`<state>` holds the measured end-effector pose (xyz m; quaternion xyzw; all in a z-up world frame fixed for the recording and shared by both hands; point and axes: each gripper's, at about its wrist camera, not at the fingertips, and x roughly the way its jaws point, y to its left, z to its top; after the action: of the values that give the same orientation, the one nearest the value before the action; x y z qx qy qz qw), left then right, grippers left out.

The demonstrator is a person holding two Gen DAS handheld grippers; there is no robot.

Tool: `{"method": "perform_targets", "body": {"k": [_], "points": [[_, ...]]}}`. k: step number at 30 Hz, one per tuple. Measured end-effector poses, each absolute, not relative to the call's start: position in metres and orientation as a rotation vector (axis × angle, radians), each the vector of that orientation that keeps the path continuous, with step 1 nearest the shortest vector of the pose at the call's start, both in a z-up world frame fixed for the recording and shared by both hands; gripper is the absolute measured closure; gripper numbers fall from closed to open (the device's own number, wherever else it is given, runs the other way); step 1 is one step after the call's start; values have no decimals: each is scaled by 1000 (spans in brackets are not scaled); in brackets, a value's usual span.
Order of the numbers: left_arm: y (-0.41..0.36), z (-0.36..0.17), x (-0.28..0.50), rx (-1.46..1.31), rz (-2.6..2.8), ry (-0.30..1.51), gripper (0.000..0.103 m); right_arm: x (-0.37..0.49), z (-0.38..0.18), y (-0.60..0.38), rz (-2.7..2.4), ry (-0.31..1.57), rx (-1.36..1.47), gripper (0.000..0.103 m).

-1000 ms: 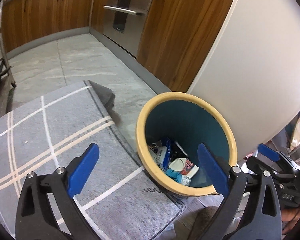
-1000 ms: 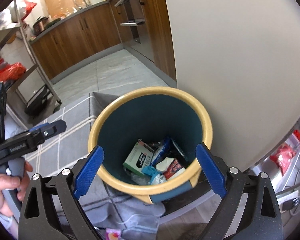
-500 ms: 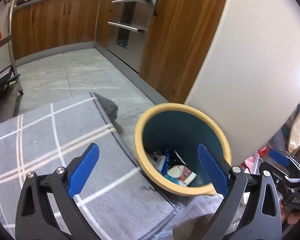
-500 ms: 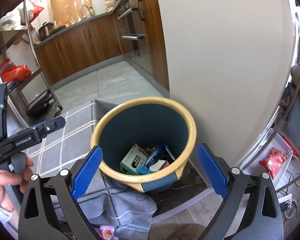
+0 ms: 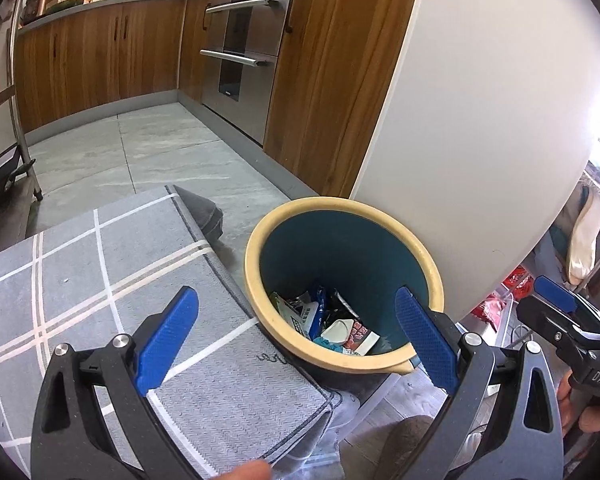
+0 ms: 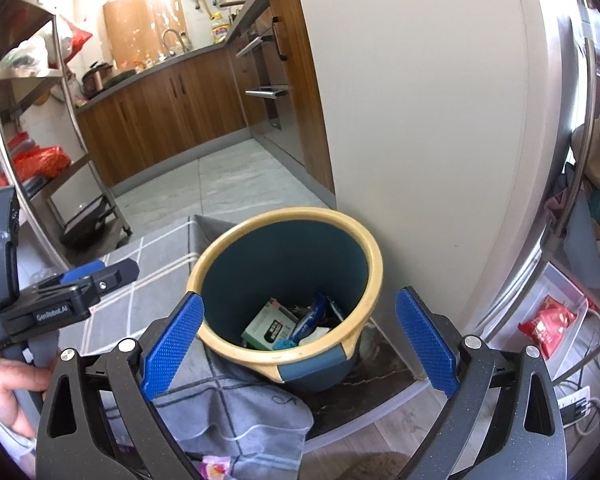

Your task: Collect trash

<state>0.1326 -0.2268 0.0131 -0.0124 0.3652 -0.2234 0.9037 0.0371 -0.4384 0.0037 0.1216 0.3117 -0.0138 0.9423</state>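
Observation:
A teal trash bin with a yellow rim [image 5: 256,280] [image 6: 374,264] stands on the floor against a white fridge. It holds several wrappers and packets [image 5: 328,326], among them a green-and-white box [image 6: 269,326]. My left gripper [image 5: 296,336] is open and empty, above and in front of the bin. My right gripper [image 6: 296,340] is open and empty, also above the bin's near rim. The right gripper shows at the right edge of the left wrist view [image 5: 560,316], and the left gripper at the left of the right wrist view [image 6: 60,300].
A grey checked rug [image 5: 80,264] lies left of the bin, bunched at its base [image 6: 236,408]. The white fridge [image 5: 480,120] stands behind. Wooden cabinets [image 5: 100,52] and an oven [image 5: 240,52] line the far wall. A metal rack [image 6: 28,128] stands at the left. A red packet [image 6: 544,324] lies right.
Both grippers have pulled up and back from the bin, so it looks smaller and more of the kitchen shows. Both stay open and empty.

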Motion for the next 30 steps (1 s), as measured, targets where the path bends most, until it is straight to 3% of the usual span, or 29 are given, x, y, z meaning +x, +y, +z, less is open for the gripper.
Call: {"method": "perform_targets", "body": {"k": [30], "points": [[-235,13,128,26,-460,727,6,39,1,-434,-22,641,241,6]]}}
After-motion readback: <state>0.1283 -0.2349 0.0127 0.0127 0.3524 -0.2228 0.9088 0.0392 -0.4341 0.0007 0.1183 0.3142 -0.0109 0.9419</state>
